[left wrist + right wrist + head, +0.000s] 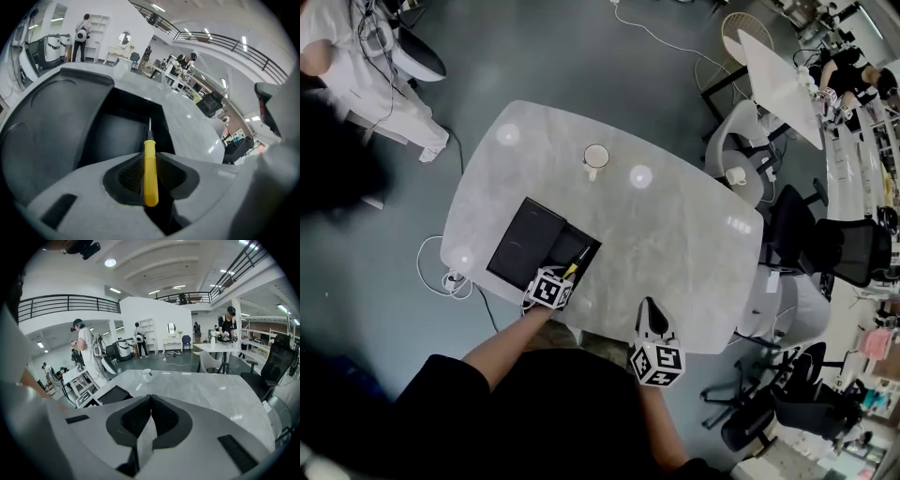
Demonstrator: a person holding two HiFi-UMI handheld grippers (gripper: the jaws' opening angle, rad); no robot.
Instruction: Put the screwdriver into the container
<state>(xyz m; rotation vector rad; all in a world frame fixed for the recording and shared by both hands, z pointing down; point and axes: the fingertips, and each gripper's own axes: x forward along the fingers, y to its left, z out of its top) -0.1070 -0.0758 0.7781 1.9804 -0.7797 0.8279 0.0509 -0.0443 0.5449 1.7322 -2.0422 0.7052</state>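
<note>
Screwdrivers: one yellow-handled metal screwdriver (150,187), being grasped by the left gripper (150,157), tip above the container.
Containers: one open black rectangular container (117,136), being borne by the grey marble surface (675,234).
Right gripper (151,399): being held clenched, empty.
Mugs: one white mug (595,157).

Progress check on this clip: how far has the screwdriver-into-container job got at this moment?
Done: the yellow-handled screwdriver is picked up, clamped in the left tool, and the black container lies open. In hand: the screwdriver's tip points into the open compartment, but it is not yet let go. Left: lower it in and release. The right tool is shut and empty.
</note>
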